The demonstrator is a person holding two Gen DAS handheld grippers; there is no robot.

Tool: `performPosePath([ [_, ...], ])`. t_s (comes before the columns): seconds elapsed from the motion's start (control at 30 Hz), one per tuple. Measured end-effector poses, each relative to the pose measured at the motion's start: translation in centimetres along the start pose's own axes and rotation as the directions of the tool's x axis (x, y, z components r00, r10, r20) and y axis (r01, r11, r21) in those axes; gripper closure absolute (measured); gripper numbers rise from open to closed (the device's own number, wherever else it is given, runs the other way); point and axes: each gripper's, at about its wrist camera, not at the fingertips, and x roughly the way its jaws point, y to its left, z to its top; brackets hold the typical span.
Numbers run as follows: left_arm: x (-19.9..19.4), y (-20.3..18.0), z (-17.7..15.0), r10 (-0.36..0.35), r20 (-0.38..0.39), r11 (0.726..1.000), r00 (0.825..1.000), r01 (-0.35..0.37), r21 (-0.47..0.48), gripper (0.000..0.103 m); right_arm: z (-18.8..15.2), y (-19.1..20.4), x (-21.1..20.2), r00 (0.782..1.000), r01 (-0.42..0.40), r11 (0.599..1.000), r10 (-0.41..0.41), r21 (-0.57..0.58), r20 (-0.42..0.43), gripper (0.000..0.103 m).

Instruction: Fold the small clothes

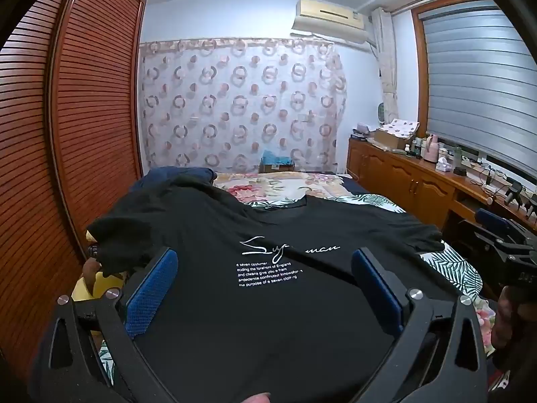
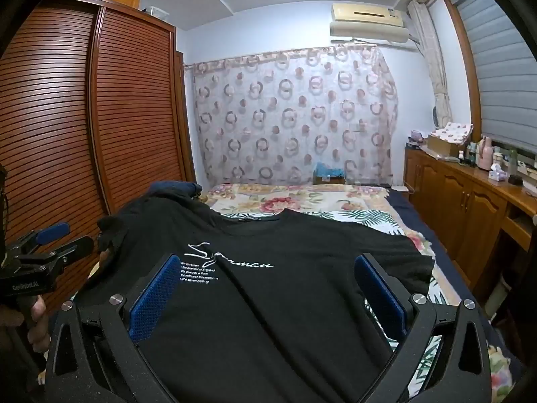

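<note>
Flat on the bed (image 2: 352,201), black T-shirt (image 1: 268,302), left gripper (image 1: 265,282) and right gripper (image 2: 268,288) fingers spread apart.

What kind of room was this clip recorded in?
A home bedroom, most likely. A bed with floral bedding fills the middle, a louvred wooden wardrobe stands on the left, and a wall air conditioner hangs above a patterned curtain. A black T-shirt lies spread on the bed.
</note>
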Motion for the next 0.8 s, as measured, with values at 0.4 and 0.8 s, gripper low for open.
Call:
performPosePath([
  [0.4,0.01,0.02,-0.02,-0.001,0.004,1.000,1.000,0.001,-0.011,0.000,-0.01,-0.06,0.08,1.000,-0.003,1.000,0.003,0.004,0.003,0.000],
  [0.8,0.01,-0.01,-0.04,-0.001,0.009,1.000,1.000,0.001,-0.009,0.000,-0.16,-0.12,0.21,1.000,-0.002,1.000,0.002,0.003,0.004,0.000],
])
